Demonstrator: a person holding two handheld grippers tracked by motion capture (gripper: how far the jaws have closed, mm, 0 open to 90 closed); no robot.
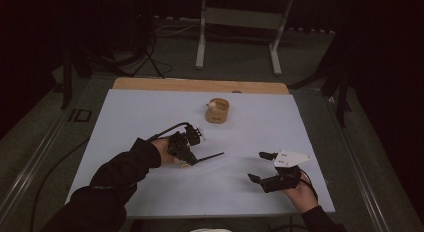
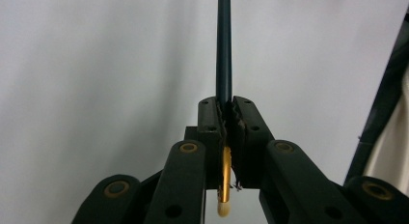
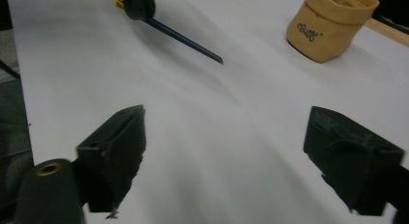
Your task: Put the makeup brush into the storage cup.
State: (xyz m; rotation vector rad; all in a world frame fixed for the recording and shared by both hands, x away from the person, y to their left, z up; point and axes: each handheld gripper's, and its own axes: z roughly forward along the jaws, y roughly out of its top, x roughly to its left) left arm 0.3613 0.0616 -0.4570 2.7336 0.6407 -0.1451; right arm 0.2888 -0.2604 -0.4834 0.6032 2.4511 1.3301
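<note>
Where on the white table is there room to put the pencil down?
Most of the white sheet is bare: the whole left side, the far right beyond the tan pouch, and the strip between the left gripper holding the pencil and the right gripper. It is only crowded around the hands.

My left tongs (image 1: 192,159) clamped tight, forearm angled in from the counter's near-left corner. My right tongs (image 1: 260,167) gaping wide, low near the near-right edge.
</note>
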